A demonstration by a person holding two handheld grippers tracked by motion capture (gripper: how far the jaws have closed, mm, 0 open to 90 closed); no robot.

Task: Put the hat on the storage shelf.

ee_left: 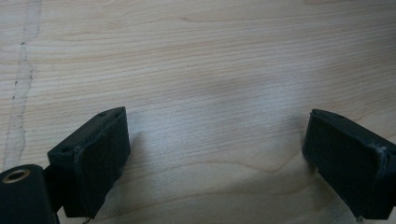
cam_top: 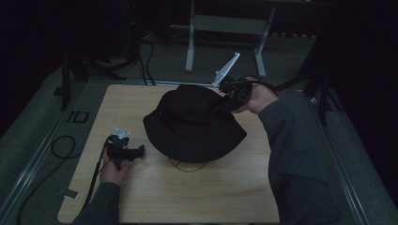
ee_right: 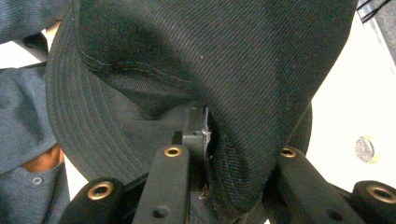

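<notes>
A black wide-brimmed hat [cam_top: 192, 123] lies on the wooden table [cam_top: 187, 192], its far right side lifted. My right gripper [cam_top: 224, 105] is shut on the hat's cloth there; in the right gripper view the dark fabric [ee_right: 224, 70] is pinched between the jaws, my right gripper [ee_right: 219, 154] partly buried in it. My left gripper [cam_top: 139, 151] rests low over the table just left of the brim, apart from it. In the left gripper view its two black pads [ee_left: 93, 154] stand wide apart over bare wood, my left gripper [ee_left: 215, 163] open and holding nothing.
A thin yellowish cord loop [cam_top: 187, 165] lies on the table under the hat's near brim. A white angled bracket [cam_top: 226, 69] stands at the table's far edge. Cables [cam_top: 61, 147] lie on the floor at the left. A small round mark [ee_right: 364, 148] shows on the tabletop.
</notes>
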